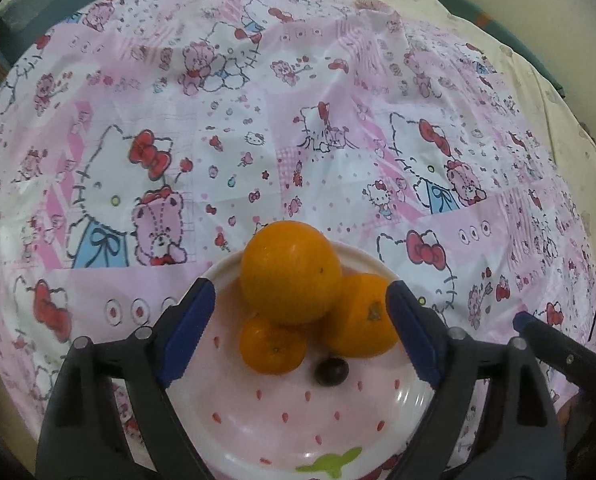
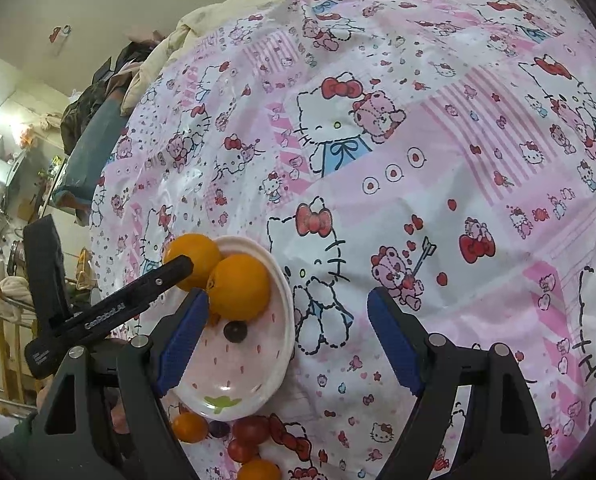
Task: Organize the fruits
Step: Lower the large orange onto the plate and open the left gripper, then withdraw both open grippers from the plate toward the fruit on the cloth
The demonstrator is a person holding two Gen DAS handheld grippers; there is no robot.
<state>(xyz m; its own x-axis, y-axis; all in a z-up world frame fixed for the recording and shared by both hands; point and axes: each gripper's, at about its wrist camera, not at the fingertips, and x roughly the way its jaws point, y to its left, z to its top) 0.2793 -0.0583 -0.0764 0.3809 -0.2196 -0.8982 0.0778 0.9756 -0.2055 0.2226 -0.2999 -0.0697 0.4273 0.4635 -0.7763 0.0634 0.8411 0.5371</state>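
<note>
Oranges (image 1: 291,272) crowd the plate's (image 1: 258,432) far end; the cloth (image 2: 458,208) to its right lies open.

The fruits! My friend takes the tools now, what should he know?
Left tool: open, empty, hanging over the plate.
Right tool: open, empty, over the cloth beside the plate.
Done: three oranges and one dark grape are on the plate.
Left: loose fruit on the cloth by the plate's near edge: a small orange, red tomatoes, a dark grape and another orange piece.
</note>
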